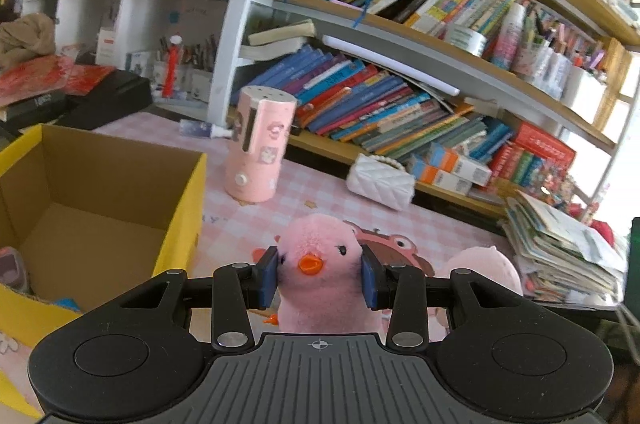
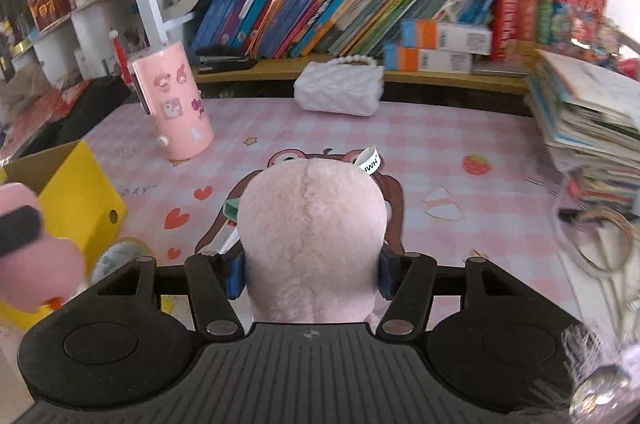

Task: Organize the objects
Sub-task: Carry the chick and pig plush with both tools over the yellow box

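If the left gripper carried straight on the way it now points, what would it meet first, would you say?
Probably bare tablecloth, as the left gripper, shut on the pink duck plush, points downward. Beyond lie the white quilted purse and pink tumbler; depth is unclear.

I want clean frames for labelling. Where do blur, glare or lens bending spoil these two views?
Left wrist view: shelves bow with fisheye bending, the window edge at right blows out, the pink duck plush is fairly sharp. Right wrist view: motion smear on the book stack, and a blurred pink shape at left.
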{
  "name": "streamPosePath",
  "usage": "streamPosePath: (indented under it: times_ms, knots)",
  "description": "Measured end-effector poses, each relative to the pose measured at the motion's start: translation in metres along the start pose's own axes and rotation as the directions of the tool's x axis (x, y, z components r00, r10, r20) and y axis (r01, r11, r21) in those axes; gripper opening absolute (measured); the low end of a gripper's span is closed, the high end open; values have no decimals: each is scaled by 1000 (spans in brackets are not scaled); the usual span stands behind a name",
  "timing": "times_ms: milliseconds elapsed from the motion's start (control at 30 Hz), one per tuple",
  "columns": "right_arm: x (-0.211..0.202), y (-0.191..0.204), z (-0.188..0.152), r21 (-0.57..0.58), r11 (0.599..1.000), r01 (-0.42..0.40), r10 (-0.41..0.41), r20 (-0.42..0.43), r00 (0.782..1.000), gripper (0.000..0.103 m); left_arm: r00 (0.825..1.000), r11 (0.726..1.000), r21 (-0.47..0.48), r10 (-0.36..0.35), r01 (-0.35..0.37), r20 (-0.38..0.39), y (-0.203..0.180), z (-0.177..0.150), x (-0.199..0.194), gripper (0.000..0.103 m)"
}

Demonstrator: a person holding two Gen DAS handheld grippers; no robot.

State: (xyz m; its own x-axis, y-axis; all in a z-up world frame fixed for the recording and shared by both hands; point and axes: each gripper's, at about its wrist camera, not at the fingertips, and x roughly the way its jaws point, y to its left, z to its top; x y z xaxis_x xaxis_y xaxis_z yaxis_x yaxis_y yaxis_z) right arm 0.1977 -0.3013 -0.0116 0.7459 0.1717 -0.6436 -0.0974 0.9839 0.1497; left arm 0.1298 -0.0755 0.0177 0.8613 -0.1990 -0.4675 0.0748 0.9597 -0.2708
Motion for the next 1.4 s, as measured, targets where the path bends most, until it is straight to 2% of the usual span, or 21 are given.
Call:
streamPosePath:
  times_ms: [167,400,567,867,1400]
  knots:
    - [-36,18,-25,-11,1000,24,-24,3,1000,57,999,998,23,-51,51,2,9,-4,-19,38]
    - [-56,66,-58,-49,999,22,-23,-34,999,57,998,999,17,-49,49,-30,46,-15,-48,38]
    - [-66,104,-75,-64,998,10,-13,-53,999,57,998,1000,-3,-31,31,-50,80,-24,-74,38]
    - [-82,176,-109,-143,988,-59,45,-99,994,57,998,999,-40,11,-13,-56,134,-33,-116,38]
    - [-100,254,-156,-153,979,-135,113,-148,983,57,997,997,-45,67,-69,-50,198,-47,-173,38]
